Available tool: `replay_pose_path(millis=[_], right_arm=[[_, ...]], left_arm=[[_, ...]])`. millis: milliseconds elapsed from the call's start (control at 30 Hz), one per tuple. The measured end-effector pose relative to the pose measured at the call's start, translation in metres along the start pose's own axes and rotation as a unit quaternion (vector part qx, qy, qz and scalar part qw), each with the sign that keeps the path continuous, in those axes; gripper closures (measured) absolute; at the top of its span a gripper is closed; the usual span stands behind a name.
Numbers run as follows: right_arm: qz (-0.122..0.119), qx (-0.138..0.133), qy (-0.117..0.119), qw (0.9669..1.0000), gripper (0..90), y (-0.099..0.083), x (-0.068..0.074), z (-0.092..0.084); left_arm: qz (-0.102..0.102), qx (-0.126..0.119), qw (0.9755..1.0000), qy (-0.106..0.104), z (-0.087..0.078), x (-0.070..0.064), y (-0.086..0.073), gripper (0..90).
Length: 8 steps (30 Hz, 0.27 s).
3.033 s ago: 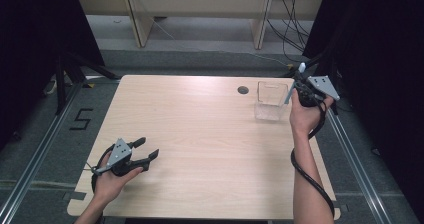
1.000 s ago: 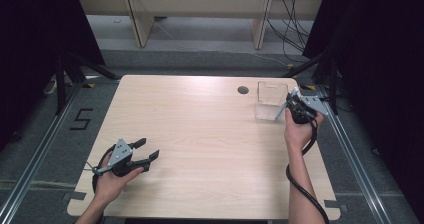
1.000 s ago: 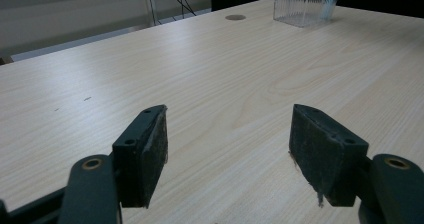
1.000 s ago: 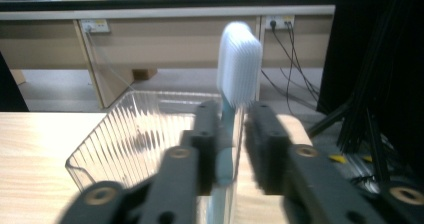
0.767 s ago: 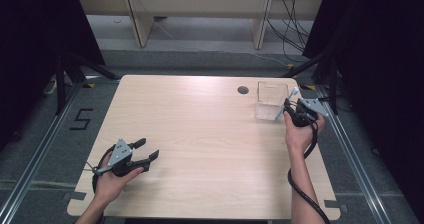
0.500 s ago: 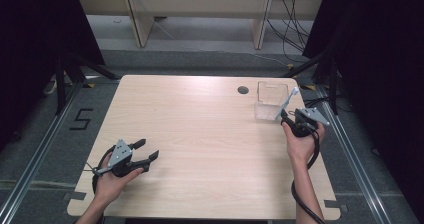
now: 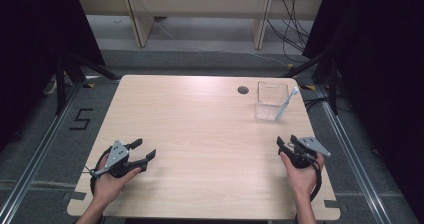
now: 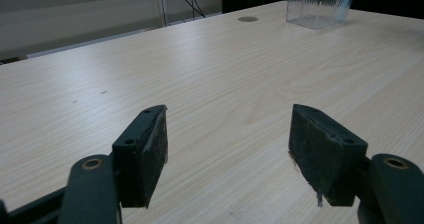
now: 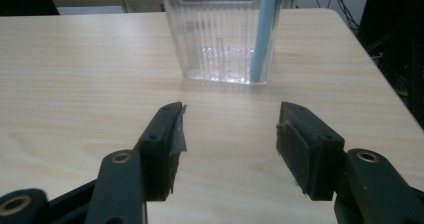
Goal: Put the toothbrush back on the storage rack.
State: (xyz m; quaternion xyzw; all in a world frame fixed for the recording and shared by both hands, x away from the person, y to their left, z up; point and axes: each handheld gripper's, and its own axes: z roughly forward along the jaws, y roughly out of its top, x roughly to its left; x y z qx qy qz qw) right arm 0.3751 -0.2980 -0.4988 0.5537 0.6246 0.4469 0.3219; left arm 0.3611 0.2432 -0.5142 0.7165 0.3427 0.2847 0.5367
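A clear ribbed container (image 7: 271, 101) stands near the desk's (image 7: 200, 134) far right corner, at about 1 o'clock from the desk's middle, with a light blue toothbrush (image 7: 286, 105) leaning inside it against its right wall, head up. The right tongs (image 7: 285, 142) rest near the right edge at about 4 o'clock, well apart from the container, jaws spread wide with nothing between them. The left tongs (image 7: 143, 150) sit at about 8 o'clock, likewise released and empty.
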Motion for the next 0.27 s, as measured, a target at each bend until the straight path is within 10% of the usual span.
replay_pose_path(millis=[267], right_arm=[[0.009, -0.003, 0.012, 0.9999, 44.9, -0.020, 0.016, -0.018]], left_arm=[[0.003, -0.013, 0.9999, -0.009, 0.003, -0.002, -0.002, 31.5]])
